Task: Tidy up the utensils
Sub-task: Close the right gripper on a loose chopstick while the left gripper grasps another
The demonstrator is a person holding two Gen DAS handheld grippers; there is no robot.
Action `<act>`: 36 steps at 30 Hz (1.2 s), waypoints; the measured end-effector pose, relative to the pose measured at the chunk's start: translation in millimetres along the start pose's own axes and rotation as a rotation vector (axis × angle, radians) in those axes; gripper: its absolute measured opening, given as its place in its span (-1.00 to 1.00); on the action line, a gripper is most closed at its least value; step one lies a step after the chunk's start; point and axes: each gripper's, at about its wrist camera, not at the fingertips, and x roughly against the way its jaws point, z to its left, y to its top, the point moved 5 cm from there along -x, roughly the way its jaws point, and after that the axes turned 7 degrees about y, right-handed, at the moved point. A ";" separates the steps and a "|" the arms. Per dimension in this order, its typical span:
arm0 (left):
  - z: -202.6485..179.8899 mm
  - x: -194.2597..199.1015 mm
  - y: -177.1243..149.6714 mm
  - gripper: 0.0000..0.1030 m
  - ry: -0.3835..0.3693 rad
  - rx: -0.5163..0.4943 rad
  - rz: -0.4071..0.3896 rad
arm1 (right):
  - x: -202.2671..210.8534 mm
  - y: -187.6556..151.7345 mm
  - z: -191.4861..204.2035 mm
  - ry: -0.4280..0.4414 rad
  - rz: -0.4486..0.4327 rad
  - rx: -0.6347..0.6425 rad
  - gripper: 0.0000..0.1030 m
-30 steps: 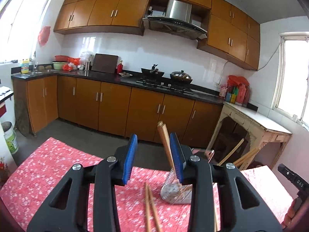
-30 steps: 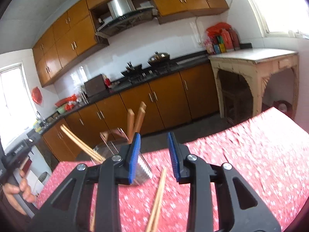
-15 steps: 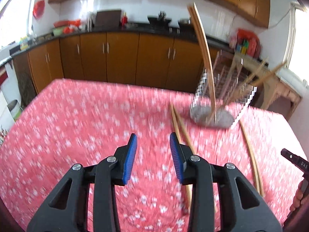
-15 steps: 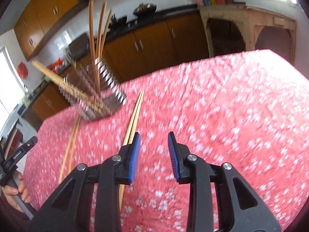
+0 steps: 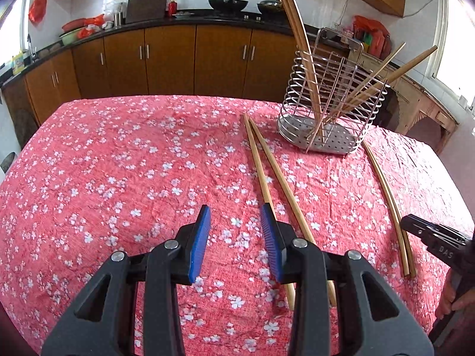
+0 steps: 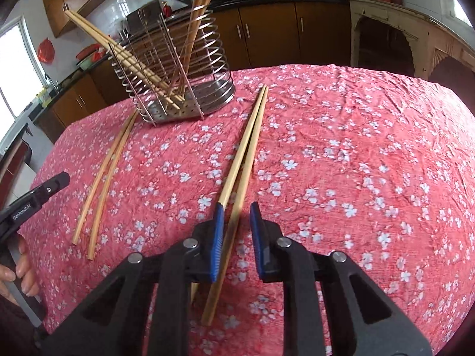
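Two pairs of wooden chopsticks lie on the red flowered tablecloth. My left gripper hangs open low over the cloth with nothing between its pads. Its right finger covers the near end of one pair. My right gripper is over the other pair, and its jaws are closing. One chopstick lies between the pads beside the left one, clear of the right pad. Its twin runs under the left finger. A wire utensil holder at the far side holds several upright chopsticks.
In the left wrist view, the second pair lies by the right gripper's black body. The right wrist view has the left gripper in a hand beside the first pair. Brown kitchen cabinets stand beyond the table edge.
Both grippers have dropped and tipped down from facing the kitchen to hanging low over the tablecloth. The right jaws have narrowed around a chopstick. The left jaws keep the same gap.
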 end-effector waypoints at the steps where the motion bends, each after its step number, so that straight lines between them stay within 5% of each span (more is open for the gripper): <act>1: -0.5 -1.1 -1.2 -0.31 -0.002 -0.001 0.005 | -1.1 0.1 1.3 -0.012 -0.004 0.011 -0.67; 6: -6.8 -4.4 -3.9 -0.31 -0.016 -0.011 0.028 | -3.8 3.1 -4.0 -0.060 -0.010 0.018 -0.84; 15: -24.0 -9.6 -12.2 -0.31 -0.033 -0.044 0.061 | 17.7 10.5 -69.2 -0.152 -0.069 -0.173 -0.85; 36: -28.0 -21.8 -17.5 -0.31 -0.026 -0.047 0.085 | 18.0 6.0 -64.8 -0.169 -0.064 -0.109 -0.85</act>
